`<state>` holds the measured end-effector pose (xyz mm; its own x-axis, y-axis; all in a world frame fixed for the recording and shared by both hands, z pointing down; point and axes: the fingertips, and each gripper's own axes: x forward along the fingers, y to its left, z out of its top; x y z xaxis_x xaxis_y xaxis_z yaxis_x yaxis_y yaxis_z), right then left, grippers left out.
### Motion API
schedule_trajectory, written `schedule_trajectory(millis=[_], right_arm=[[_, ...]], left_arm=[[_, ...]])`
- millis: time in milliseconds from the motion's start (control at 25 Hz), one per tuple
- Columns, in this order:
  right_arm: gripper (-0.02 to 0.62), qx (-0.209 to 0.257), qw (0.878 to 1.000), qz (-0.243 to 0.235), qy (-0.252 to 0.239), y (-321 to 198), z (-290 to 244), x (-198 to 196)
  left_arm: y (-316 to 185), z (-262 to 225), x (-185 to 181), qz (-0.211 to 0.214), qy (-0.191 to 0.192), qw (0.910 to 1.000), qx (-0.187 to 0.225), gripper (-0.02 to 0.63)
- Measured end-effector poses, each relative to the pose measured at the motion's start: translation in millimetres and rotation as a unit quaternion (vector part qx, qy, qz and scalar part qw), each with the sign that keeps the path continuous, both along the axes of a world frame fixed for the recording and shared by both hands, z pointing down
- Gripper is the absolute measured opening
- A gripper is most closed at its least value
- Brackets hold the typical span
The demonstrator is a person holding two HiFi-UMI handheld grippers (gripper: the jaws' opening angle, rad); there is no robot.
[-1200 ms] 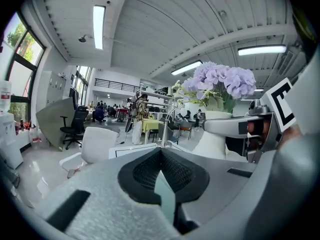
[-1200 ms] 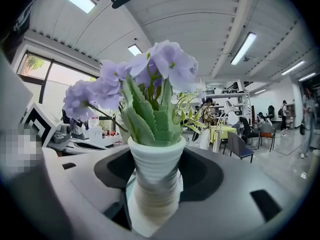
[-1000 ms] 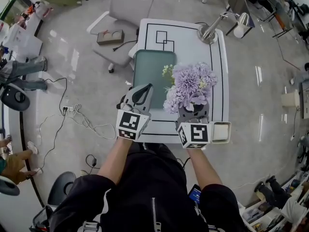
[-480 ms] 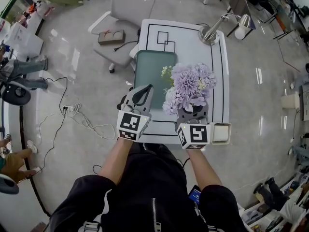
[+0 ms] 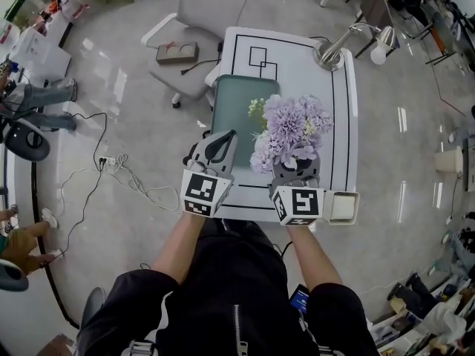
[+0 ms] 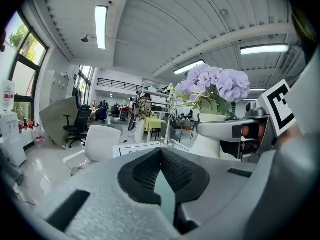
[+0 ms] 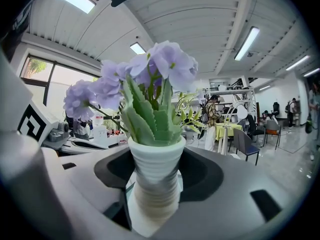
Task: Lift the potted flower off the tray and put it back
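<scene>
1. Against a second ago, little differs: the right gripper [image 5: 297, 167] keeps the same clamp on the potted flower [image 5: 293, 128], its jaws pressed on either side of the white ribbed pot, and the left gripper [image 5: 226, 136] stays beside it with its jaws together and nothing between them.
2. Only the head view has shifted a little, so the table [image 5: 297, 58] and the floor sit slightly differently in the picture; both grippers hold their places over the table's near edge.
3. The flower stands upright in the right claw, just right of the green tray [image 5: 234, 106], with its purple blooms spreading over the tray's right rim. Whether the pot's base rests on anything cannot be told.
4. The left gripper hangs over the tray's near left corner.
5. A desk lamp [image 5: 330, 50] stands at the table's far right corner, well apart from the flower.
6. A small white container [image 5: 344, 206] sits at the near right corner, just beside the right gripper's marker cube.
7. A white chair [image 5: 197, 13] stands on the floor past the table's left side, and cables [image 5: 126, 176] trail across the floor on the left.
</scene>
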<state>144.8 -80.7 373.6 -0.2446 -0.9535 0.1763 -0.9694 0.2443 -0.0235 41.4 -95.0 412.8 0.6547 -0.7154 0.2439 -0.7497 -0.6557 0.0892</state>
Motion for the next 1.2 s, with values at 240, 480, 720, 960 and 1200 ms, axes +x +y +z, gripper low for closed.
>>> schedule_trajectory(millis=[240,480,720,960,1200], right_arm=[[0.256,-0.003,1.000,-0.013,-0.004,-17,15,-20],[0.256,-0.009,1.000,-0.027,-0.013,-31,25,-35],[0.256,-0.009,0.999,-0.035,-0.011,-52,37,-42],[0.256,-0.006,0.999,-0.032,-0.032,-78,48,-40],[0.256,-0.003,0.999,-0.041,-0.030,-103,62,-44]], left_arm=[[-7,10,-19,-0.009,-0.006,0.9999,-0.005,0.005],[-11,18,-35,-0.027,-0.012,0.9995,-0.015,0.005],[-10,28,-47,-0.039,-0.017,0.9988,-0.025,0.005],[-9,41,-55,-0.046,-0.026,0.9979,-0.036,0.005],[-9,48,-62,-0.059,-0.029,0.9968,-0.046,0.005]])
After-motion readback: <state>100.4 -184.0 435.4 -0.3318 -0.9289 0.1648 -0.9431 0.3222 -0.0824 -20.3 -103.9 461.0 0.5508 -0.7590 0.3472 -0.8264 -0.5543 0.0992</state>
